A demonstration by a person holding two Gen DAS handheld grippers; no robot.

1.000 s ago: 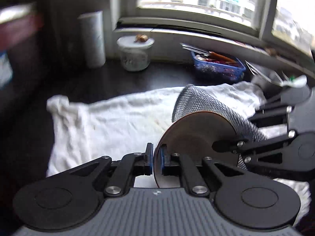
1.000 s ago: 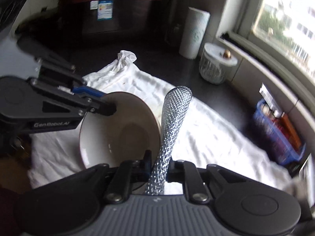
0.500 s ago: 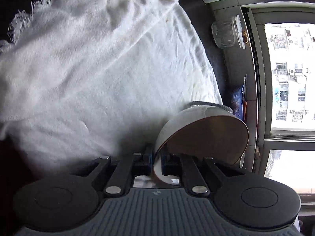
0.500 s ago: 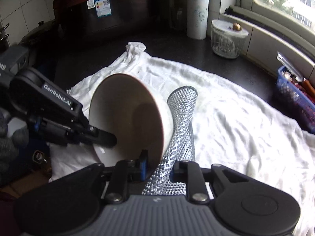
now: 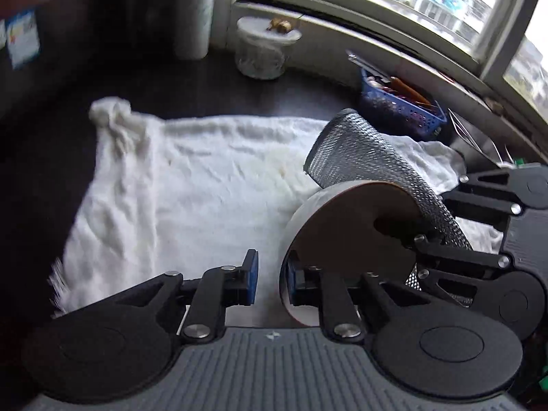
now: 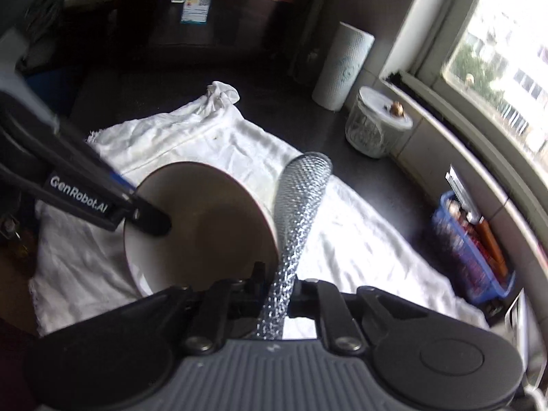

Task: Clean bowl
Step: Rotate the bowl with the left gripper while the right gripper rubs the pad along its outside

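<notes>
A bowl [image 5: 349, 233], brown inside and white outside, lies tilted on its side over a white towel [image 5: 191, 185]. My left gripper [image 5: 271, 281] is opening: the bowl's rim touches the right pad, while the left pad stands off it with a clear gap. From the right wrist view, one left finger [image 6: 150, 221] reaches into the bowl [image 6: 205, 226]. My right gripper [image 6: 277, 287] is closing, its jaws pinched on a silver mesh scrubbing cloth [image 6: 301, 198]. The cloth [image 5: 359, 157] stands up against the bowl's outer wall.
On the dark counter behind the towel stand a lidded glass jar [image 5: 262, 51] and a paper roll [image 5: 195, 13]. A blue basket of utensils [image 5: 400, 109] sits under the window sill at the right. A dark red appliance [image 6: 205, 0] fills the back left.
The left gripper, earlier shut on the bowl's rim, has swung round and back, and its left pad now stands off the rim. The right jaws have tightened on the mesh cloth.
</notes>
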